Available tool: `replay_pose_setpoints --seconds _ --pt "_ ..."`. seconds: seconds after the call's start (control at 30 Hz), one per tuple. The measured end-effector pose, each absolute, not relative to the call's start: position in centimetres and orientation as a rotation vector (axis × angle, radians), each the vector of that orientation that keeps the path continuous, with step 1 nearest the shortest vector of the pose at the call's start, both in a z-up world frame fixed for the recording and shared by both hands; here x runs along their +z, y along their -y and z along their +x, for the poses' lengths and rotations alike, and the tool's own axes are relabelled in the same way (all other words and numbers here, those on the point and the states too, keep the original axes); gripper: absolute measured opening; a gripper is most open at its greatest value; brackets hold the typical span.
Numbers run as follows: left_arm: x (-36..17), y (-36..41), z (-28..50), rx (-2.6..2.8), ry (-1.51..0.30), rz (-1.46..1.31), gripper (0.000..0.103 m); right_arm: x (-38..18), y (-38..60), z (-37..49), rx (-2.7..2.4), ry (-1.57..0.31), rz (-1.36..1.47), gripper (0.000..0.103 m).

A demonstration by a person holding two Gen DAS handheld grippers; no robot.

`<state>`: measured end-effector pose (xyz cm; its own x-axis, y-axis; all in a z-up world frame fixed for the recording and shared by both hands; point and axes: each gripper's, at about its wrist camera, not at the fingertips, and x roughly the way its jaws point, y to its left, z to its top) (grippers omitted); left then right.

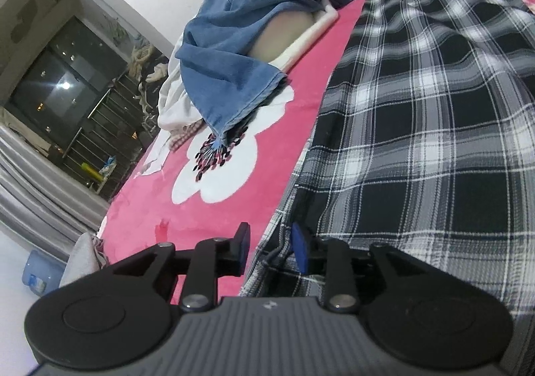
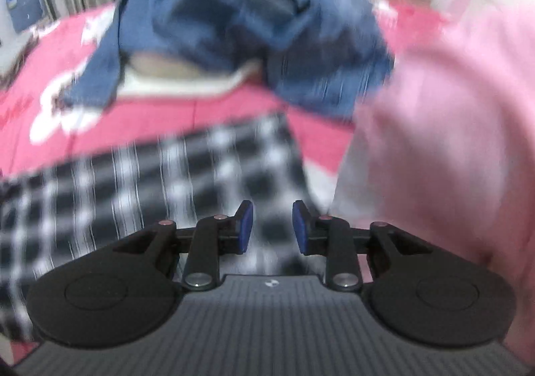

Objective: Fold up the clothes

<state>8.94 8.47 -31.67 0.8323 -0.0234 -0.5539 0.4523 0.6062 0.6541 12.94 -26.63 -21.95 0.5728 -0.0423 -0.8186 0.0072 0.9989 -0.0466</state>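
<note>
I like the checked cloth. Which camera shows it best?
The left wrist view: the black-and-white checked cloth is sharp there and fills the right side, lying on the pink bedspread. The right wrist view shows it too, but smeared by blur.

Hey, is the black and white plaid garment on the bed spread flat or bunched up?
Spread flat. The plaid garment lies smooth along the pink bedspread, its edge running straight; the blue denim beyond is the crumpled one.

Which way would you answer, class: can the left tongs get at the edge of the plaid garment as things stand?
Probably yes. The left tongs stand open right at the plaid garment edge, which runs up between the pads on the pink bedspread. Nothing lies in the way.
</note>
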Motion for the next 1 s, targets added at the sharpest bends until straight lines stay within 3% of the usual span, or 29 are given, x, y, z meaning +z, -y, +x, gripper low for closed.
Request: replay_pose_setpoints --seconds 0.13,0.2,0.53,0.7,0.83,1.0 --pt "-32.1 -8.6 9.0 -0.296 -0.515 0.912 0.033 -28.4 27.7 12.8 -0.116 -1.047 -0.124 0.022" --pt "-31.6 -8.9 9.0 -0.297 -0.523 0.909 0.035 -30.7 28.7 12.7 -0.186 -1.067 -0.202 0.009" --pt "-27.3 -13.3 5.2 -0.168 -0.642 0.825 0.043 -25.9 18.7 9.1 -0.007 -0.772 -0.407 0.013" --pt "-27.6 -17.3 -0.2 -0.068 -0.769 0.767 0.043 -28.4 16.8 12.3 0.11 -0.745 -0.327 0.013" --pt "-28.7 -21.5 -2.0 0.084 -0.878 0.709 0.042 -32.1 19.6 15.9 -0.022 -0.858 -0.246 0.013" --pt "-27.1 -24.7 -1.7 0.152 -0.886 0.579 0.042 -28.5 19.7 15.2 -0.082 -0.799 -0.129 0.015"
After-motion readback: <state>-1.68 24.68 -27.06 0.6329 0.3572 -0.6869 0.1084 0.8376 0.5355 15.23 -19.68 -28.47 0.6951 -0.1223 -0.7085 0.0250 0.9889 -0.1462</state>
